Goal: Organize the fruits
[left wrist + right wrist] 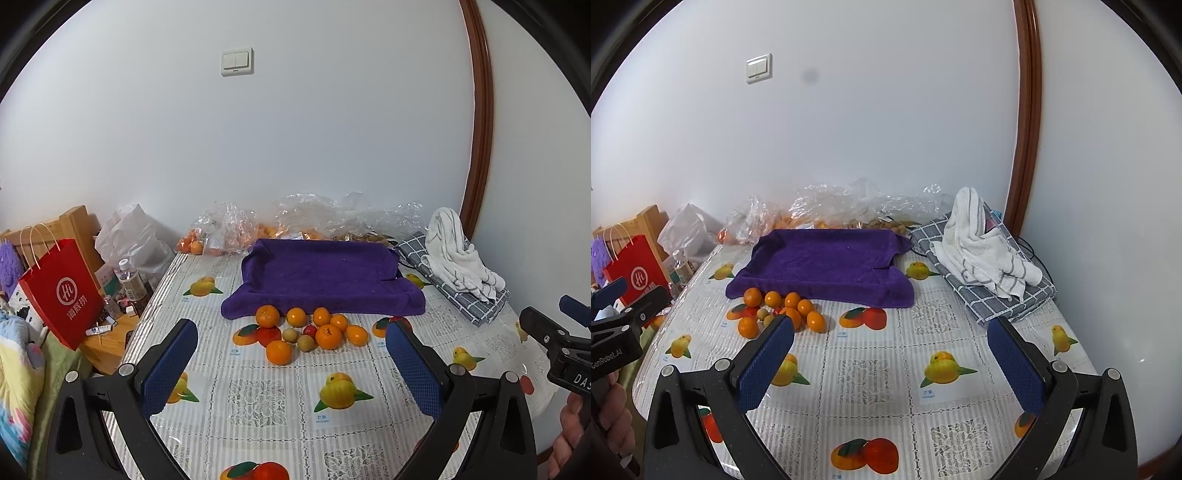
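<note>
A cluster of several small oranges (328,336) lies on the table in front of a purple towel-lined tray (321,275), mixed with two tan round fruits (306,342) and a small red fruit (310,330). The cluster also shows in the right wrist view (793,316), left of centre, with the tray (823,262) behind it. My left gripper (291,350) is open and empty, above the table just short of the fruit. My right gripper (890,345) is open and empty, to the right of the fruit pile. Each gripper shows at the edge of the other's view.
Clear plastic bags of oranges (221,232) line the wall behind the tray. A white striped towel (458,254) lies on a grey checked cloth (465,299) at the right. A red paper bag (62,291) and a bottle (131,284) stand left of the table.
</note>
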Demonstrator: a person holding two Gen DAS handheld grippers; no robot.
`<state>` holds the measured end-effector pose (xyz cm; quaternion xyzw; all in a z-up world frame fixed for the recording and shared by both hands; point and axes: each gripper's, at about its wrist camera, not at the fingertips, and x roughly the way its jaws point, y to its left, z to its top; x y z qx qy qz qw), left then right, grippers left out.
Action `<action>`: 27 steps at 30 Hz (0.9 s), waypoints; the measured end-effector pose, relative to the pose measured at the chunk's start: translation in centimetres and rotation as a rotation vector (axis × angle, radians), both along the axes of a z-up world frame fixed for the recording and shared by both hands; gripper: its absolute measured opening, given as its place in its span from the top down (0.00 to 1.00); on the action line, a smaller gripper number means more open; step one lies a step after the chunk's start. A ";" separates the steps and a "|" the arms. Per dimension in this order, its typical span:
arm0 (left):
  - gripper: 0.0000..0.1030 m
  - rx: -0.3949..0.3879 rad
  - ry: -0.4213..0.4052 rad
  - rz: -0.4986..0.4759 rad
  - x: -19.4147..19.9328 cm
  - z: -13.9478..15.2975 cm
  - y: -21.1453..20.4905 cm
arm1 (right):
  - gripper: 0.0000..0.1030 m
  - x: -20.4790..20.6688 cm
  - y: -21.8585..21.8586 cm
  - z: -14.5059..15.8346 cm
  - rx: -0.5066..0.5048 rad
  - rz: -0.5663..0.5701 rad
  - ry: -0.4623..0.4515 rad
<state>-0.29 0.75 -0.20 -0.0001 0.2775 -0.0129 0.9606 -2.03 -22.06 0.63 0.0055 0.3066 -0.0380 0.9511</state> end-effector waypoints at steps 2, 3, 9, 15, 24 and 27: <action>0.00 0.004 -0.003 -0.003 -0.1 0.0 -0.1 | 0.00 -0.1 0.0 0.0 0.000 -0.003 0.002; 0.00 0.002 -0.006 -0.004 -0.1 0.0 -0.1 | 0.00 -0.1 0.1 0.0 0.000 -0.006 0.002; 0.00 0.003 -0.001 -0.006 -0.2 -0.2 -0.3 | 0.00 -0.3 0.3 -0.1 -0.003 -0.004 -0.001; 0.00 0.003 -0.004 -0.007 -0.5 -0.3 -0.2 | 0.00 -0.3 0.4 0.0 -0.001 -0.003 0.001; 0.00 0.000 -0.011 -0.012 -0.5 -0.3 -0.2 | 0.00 -0.6 0.6 -0.1 -0.014 0.002 -0.007; 0.00 0.000 -0.009 -0.011 -0.4 -0.3 -0.3 | 0.00 -0.7 0.5 -0.1 -0.013 -0.001 -0.006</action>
